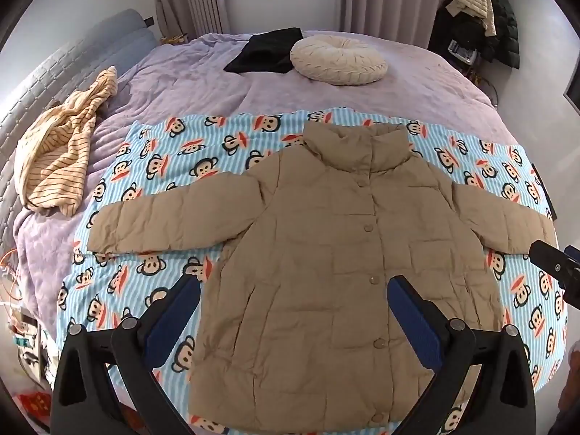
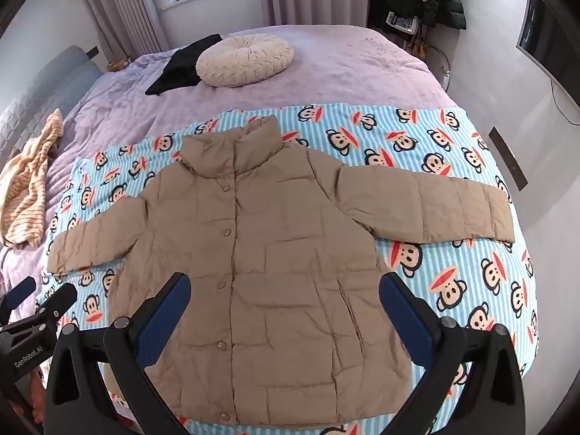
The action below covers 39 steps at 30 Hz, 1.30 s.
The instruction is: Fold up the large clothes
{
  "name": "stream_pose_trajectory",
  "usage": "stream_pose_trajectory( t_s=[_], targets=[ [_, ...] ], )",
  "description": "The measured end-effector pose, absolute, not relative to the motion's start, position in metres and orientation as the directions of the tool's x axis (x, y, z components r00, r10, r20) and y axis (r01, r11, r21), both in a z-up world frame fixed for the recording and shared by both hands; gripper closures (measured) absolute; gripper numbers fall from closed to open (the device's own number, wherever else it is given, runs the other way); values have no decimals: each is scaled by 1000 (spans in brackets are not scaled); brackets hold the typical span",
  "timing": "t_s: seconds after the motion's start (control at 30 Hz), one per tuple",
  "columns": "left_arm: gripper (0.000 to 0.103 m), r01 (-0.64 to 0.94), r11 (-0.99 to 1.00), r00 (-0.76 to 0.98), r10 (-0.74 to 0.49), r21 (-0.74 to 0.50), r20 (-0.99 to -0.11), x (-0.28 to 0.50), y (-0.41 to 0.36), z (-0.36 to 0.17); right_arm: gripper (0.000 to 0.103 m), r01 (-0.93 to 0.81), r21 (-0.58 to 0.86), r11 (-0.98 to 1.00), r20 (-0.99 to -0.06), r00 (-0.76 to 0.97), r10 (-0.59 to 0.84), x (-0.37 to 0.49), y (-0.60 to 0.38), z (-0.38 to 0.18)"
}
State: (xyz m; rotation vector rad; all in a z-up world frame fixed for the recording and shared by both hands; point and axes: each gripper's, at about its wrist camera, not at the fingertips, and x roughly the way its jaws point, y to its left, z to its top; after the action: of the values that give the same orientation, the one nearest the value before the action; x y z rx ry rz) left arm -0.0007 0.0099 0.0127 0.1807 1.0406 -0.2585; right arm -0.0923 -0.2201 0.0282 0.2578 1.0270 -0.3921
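Out at the far left of the bed [image 1: 203, 72], a striped yellow top [image 1: 58, 156] lies in a soft crumpled heap, out of play for now. Moving in, the left sleeve [image 1: 159, 217] of the tan puffer jacket [image 1: 326, 253] stretches flat across the monkey-print blanket [image 1: 119, 282], cuff pointing left. The left gripper [image 1: 293, 299] hovers over the near hem with its jaws spread wide, nothing between them, blue ribbed pads [image 1: 174, 315] framing the lower left of the jacket body. And there's the jacket itself, dead centre, front up, snapped shut down a row of round buttons, collar standing at the far end, hem near: its long axis runs near to far, straight away from both sets of jaws, with the sleeves thrown out crosswise. The quilted shell looks thin, puffy and slippery, creased in soft squares, so I'd expect it to spring back unless pressed. The right gripper [image 2: 284, 293] sits just right of its partner, jaws likewise gaping and empty above the hem. Further right, the right sleeve [image 2: 427, 206] reaches toward the blanket's edge, and that one is plainly the right hand's nearer target, the left sleeve the left's. Far behind, a round cream cushion [image 1: 339, 59] and a dark folded cloth [image 1: 264, 50] rest on the lilac quilt.
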Motion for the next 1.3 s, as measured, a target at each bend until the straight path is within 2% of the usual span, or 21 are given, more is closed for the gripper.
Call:
stream_pose_trajectory(
  t_s=[1.3],
  targets=[
    [0,290,957,457,-119,21,-881,2,14,4,0,433,23,901,-880,437,-187,-85,-223,22]
  ],
)
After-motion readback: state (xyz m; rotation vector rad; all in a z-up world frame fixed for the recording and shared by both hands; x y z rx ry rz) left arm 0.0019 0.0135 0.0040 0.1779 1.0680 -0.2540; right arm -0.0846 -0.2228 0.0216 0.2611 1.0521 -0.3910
